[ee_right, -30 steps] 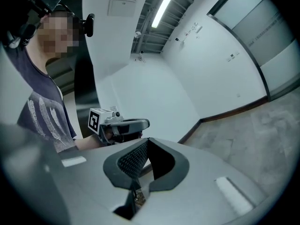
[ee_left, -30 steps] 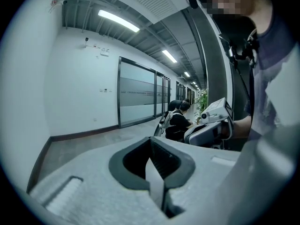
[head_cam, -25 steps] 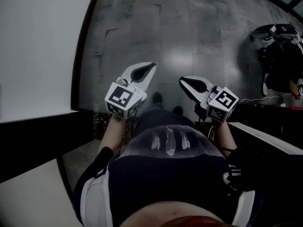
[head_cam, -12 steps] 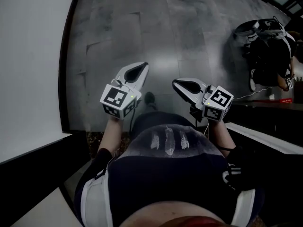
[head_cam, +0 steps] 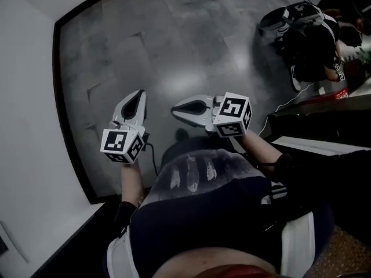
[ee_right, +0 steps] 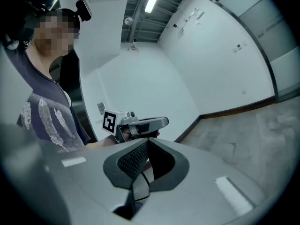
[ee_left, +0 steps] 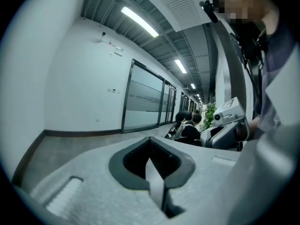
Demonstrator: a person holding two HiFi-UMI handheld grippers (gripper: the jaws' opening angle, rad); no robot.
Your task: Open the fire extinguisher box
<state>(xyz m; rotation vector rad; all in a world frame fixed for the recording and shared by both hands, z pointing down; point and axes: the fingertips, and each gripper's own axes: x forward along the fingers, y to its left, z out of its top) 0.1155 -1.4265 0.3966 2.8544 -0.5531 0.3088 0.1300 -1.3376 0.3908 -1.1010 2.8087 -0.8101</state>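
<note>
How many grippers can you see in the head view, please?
2. The left gripper is over the grey floor, left of centre; the right gripper is just right of it. None seems hidden.

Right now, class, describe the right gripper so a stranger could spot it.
Over the grey tiled floor, the person holds two white grippers ahead of the torso. The right gripper points sideways toward the left gripper, which points ahead.

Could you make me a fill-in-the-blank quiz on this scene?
The left hand-held gripper and the right hand-held gripper both have their jaws ___.
Between each pair of jaws there is ___.
The floor is ___ in colour.
The wall beside the left hand-held gripper is ___.
Missing words: shut; nothing; grey; white.
</note>
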